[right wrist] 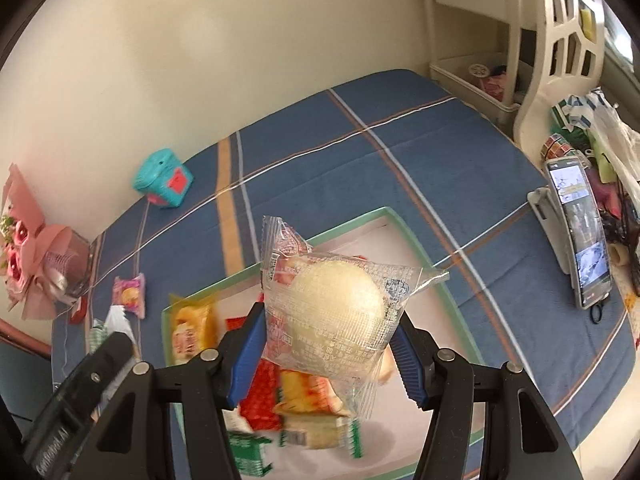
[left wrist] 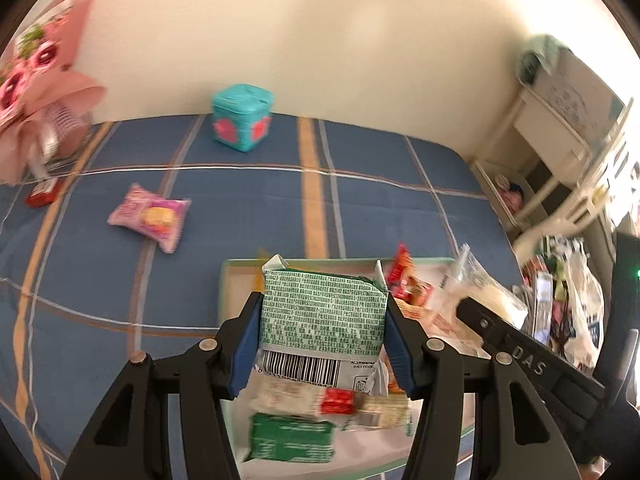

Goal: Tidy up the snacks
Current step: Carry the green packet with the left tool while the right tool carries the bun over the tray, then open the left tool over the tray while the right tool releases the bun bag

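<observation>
My left gripper (left wrist: 322, 320) is shut on a green and white snack packet (left wrist: 324, 312), barcode side toward me, held above the green-rimmed tray (left wrist: 240, 268). My right gripper (right wrist: 330, 340) is shut on a clear-wrapped pale round bun (right wrist: 336, 304), also above the tray (right wrist: 400, 220). In the tray lie several snacks: red, yellow and green packets (right wrist: 260, 396). The right gripper with its bun (left wrist: 480, 292) shows at the right of the left wrist view. A pink snack packet (left wrist: 150, 216) lies loose on the blue plaid cloth, left of the tray.
A teal cube box (left wrist: 242, 116) stands near the wall. A pink bouquet (left wrist: 36, 92) and a small red packet (left wrist: 42, 194) are at the far left. A phone on a stand (right wrist: 578, 232) and plastic bags (right wrist: 600, 132) sit right, by white furniture (right wrist: 560, 40).
</observation>
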`<state>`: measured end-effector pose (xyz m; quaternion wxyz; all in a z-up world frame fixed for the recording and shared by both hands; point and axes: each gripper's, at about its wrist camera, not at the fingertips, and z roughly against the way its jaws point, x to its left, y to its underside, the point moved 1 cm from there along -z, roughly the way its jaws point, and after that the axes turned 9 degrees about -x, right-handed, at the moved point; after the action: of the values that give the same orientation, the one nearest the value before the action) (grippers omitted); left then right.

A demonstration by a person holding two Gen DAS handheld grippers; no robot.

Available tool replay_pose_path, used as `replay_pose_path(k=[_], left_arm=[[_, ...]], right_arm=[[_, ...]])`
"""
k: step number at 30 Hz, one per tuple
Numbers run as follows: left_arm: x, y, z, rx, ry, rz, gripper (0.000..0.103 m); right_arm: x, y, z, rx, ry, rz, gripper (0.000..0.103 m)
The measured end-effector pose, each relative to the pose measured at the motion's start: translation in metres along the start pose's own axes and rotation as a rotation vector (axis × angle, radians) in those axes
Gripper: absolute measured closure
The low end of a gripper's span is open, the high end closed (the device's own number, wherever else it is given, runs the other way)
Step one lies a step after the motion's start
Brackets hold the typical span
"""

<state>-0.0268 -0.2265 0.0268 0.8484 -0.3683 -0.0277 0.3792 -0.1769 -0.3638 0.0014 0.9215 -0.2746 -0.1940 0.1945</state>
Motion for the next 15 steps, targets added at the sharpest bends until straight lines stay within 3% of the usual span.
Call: replay_pose_path(k=[7, 15], left_arm=[[-0.028, 0.002, -0.027, 0.01, 0.006, -0.092, 0.045], [-0.03, 0.004, -0.055, 0.005, 0.015, -0.099, 0.045]], right_arm=[[-0.02, -0.005, -0.02, -0.032, 0.034, -0.015, 0.04], [-0.026, 0.0, -0.047, -0.018, 0.04, -0.009, 0.04]])
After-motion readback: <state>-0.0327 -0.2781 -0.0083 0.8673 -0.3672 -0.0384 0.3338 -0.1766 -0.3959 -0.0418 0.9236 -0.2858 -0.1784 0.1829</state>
